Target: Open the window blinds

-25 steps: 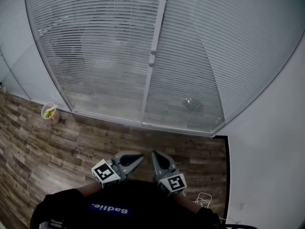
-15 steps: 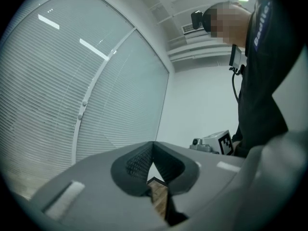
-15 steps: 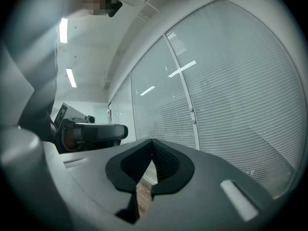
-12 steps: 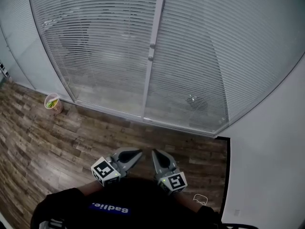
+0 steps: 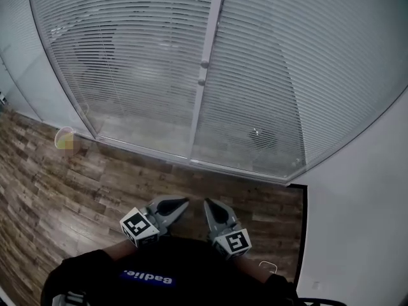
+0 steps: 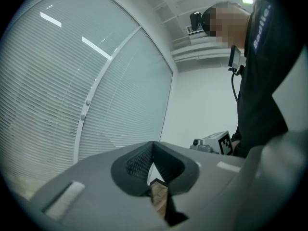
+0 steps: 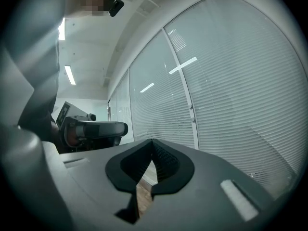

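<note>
White slatted blinds (image 5: 134, 62) cover two tall glass panels ahead of me, split by a white frame post (image 5: 207, 62) with two small knobs (image 5: 203, 64). The slats lie flat and closed. My left gripper (image 5: 182, 202) and right gripper (image 5: 208, 204) hang side by side near my body, well short of the window, both shut with nothing between the jaws. From the left gripper view, the blinds (image 6: 57, 81) fill the left; in the right gripper view, the blinds (image 7: 231, 90) fill the right.
A wood-pattern floor (image 5: 76, 183) runs up to the window sill rail (image 5: 191, 161). A small cup (image 5: 64, 138) stands on the floor at the left by the glass. A plain wall (image 5: 363, 222) closes the right side.
The view has shifted closer to the window and slightly left; the cup has slid toward the left edge. Both grippers stay shut, side by side.
</note>
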A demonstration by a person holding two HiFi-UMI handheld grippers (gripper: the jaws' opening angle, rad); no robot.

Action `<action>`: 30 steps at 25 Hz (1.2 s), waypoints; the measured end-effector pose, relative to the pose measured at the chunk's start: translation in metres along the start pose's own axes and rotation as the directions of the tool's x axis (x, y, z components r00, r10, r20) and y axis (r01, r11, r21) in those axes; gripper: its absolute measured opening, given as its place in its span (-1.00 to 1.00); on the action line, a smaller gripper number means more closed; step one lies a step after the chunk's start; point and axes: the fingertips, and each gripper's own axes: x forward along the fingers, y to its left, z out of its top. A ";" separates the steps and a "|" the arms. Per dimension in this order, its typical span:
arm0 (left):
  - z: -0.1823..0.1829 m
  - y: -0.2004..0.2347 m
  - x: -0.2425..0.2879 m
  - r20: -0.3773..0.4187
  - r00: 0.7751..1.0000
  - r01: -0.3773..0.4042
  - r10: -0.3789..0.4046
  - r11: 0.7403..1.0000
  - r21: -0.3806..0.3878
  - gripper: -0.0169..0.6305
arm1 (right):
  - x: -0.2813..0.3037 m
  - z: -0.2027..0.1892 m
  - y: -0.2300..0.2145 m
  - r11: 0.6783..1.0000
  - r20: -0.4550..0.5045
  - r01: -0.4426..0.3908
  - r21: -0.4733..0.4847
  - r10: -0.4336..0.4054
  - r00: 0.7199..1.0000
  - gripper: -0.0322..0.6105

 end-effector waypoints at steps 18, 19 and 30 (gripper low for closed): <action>0.063 0.158 0.017 0.062 0.989 0.136 -0.137 0.991 0.016 -0.95 | 0.162 0.043 -0.045 0.991 0.023 0.137 0.003 -0.137 0.990 -0.89; 0.064 0.163 0.017 0.063 0.988 0.140 -0.140 0.990 0.011 -0.95 | 0.167 0.043 -0.046 0.990 0.024 0.140 0.001 -0.140 0.990 -0.89; 0.064 0.193 0.051 0.032 0.995 0.092 -0.092 0.995 -0.023 -0.95 | 0.185 0.062 -0.081 0.992 0.030 0.128 0.005 -0.128 0.991 -0.89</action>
